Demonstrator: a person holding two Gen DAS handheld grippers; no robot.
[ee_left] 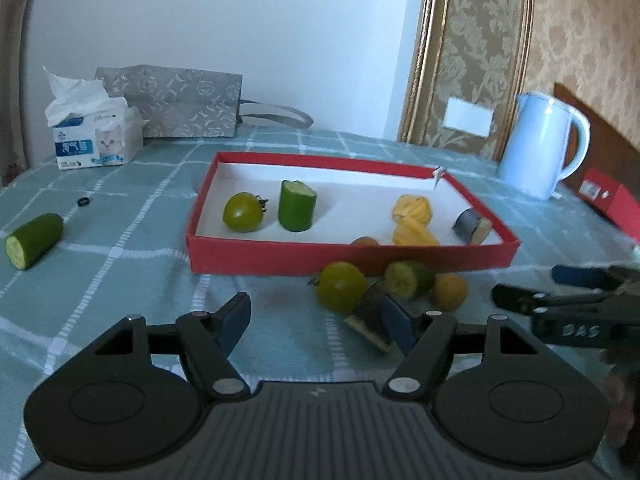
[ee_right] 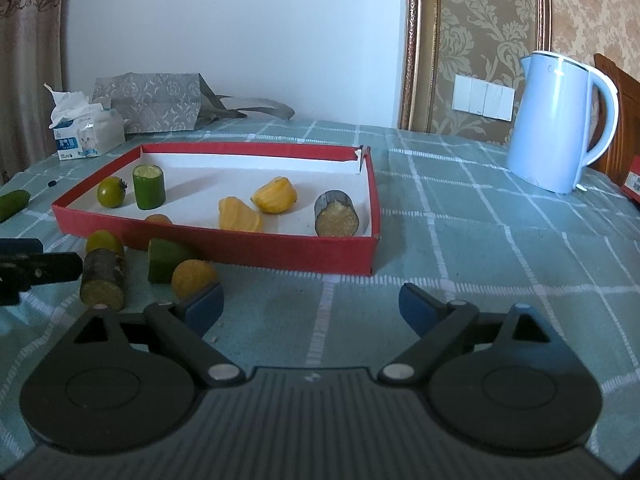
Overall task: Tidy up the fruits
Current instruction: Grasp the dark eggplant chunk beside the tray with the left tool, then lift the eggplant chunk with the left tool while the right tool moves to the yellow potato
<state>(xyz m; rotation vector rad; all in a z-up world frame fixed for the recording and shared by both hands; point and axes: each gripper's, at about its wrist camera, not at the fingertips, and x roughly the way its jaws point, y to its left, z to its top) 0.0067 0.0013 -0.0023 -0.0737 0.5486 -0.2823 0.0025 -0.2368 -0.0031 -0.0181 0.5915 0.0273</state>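
Both the left gripper (ee_left: 316, 322) and the right gripper (ee_right: 311, 306) hover spread and empty before the red tray (ee_left: 280, 254), apparently to collect the loose fruit cluster (ee_left: 342, 286) (just outside its front wall) from the worktop (ee_right: 460, 208).

In the tray (ee_right: 224, 250): tomato (ee_right: 111, 191) left of cucumber piece (ee_right: 149, 186). Behind, left: tissue box (ee_right: 86, 134). Right: kettle (ee_right: 556, 120).

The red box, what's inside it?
Inside the red box: a green tomato, an upright cucumber piece, two yellow pieces, a dark sugarcane chunk. The front wall mostly hides a small orange fruit.
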